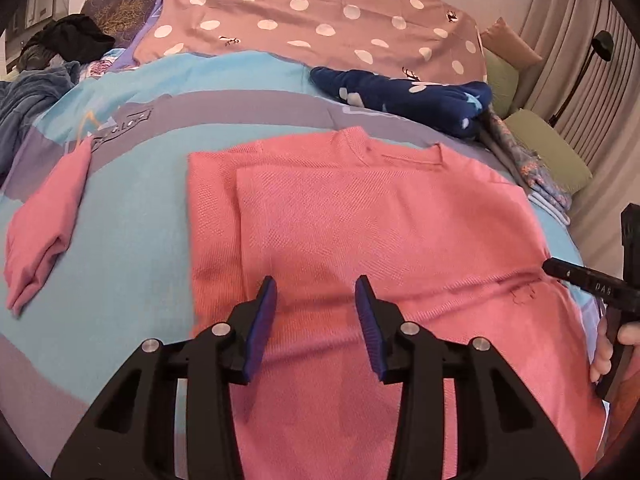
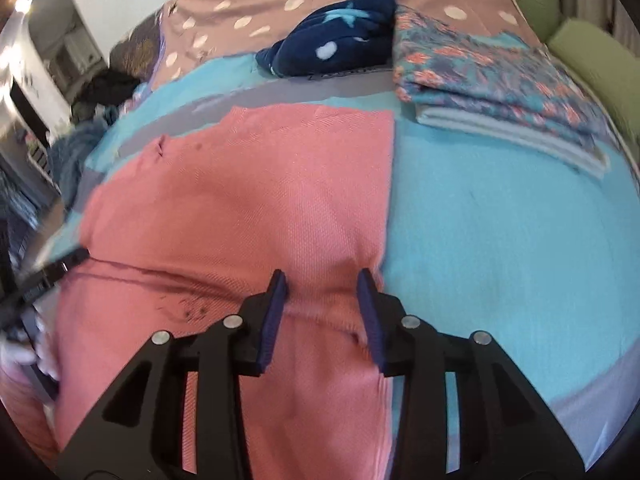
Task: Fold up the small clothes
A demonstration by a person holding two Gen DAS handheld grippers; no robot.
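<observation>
Inspection of the bed (image 1: 132, 208), covered with a turquoise-and-grey bedspread, records the following.

A pink knitted garment (image 1: 360, 240) lies flat across the middle of the bed, its neckline toward the far edge. Its left side is folded inward, leaving a straight vertical edge and a doubled layer. A crease runs across the lower body of the garment; a small dark embroidered mark sits beside that crease.

The left hand-held gripper (image 1: 316, 292) stands over the lower middle of the garment. Its blue pads (image 1: 266, 308) are spread, with pink fabric visible in the gap. Whether the tips rest on the cloth cannot be told; nothing is pinched.

The right hand-held gripper (image 2: 322, 288) stands over the garment's right edge (image 2: 386, 216), where pink cloth meets the bedspread. Its jaws are likewise spread. The fabric bunches slightly between and around the tips, but no pinch is evident. This view is somewhat blurred.

From the left wrist view, the right unit's black body shows at the near right edge of the bed, with part of the person's hand (image 1: 604, 344) behind it.

Other items: a folded pink piece (image 1: 44, 232) toward the left edge of the bed; a dark blue spotted bundle (image 2: 336, 40) and a folded floral stack (image 2: 492, 80) toward the far right corner; a brown polka-dot cover (image 1: 320, 12) along the far edge; dark clothing (image 1: 76, 40) at the far left corner; green cushions (image 1: 552, 152) beyond the right edge.
</observation>
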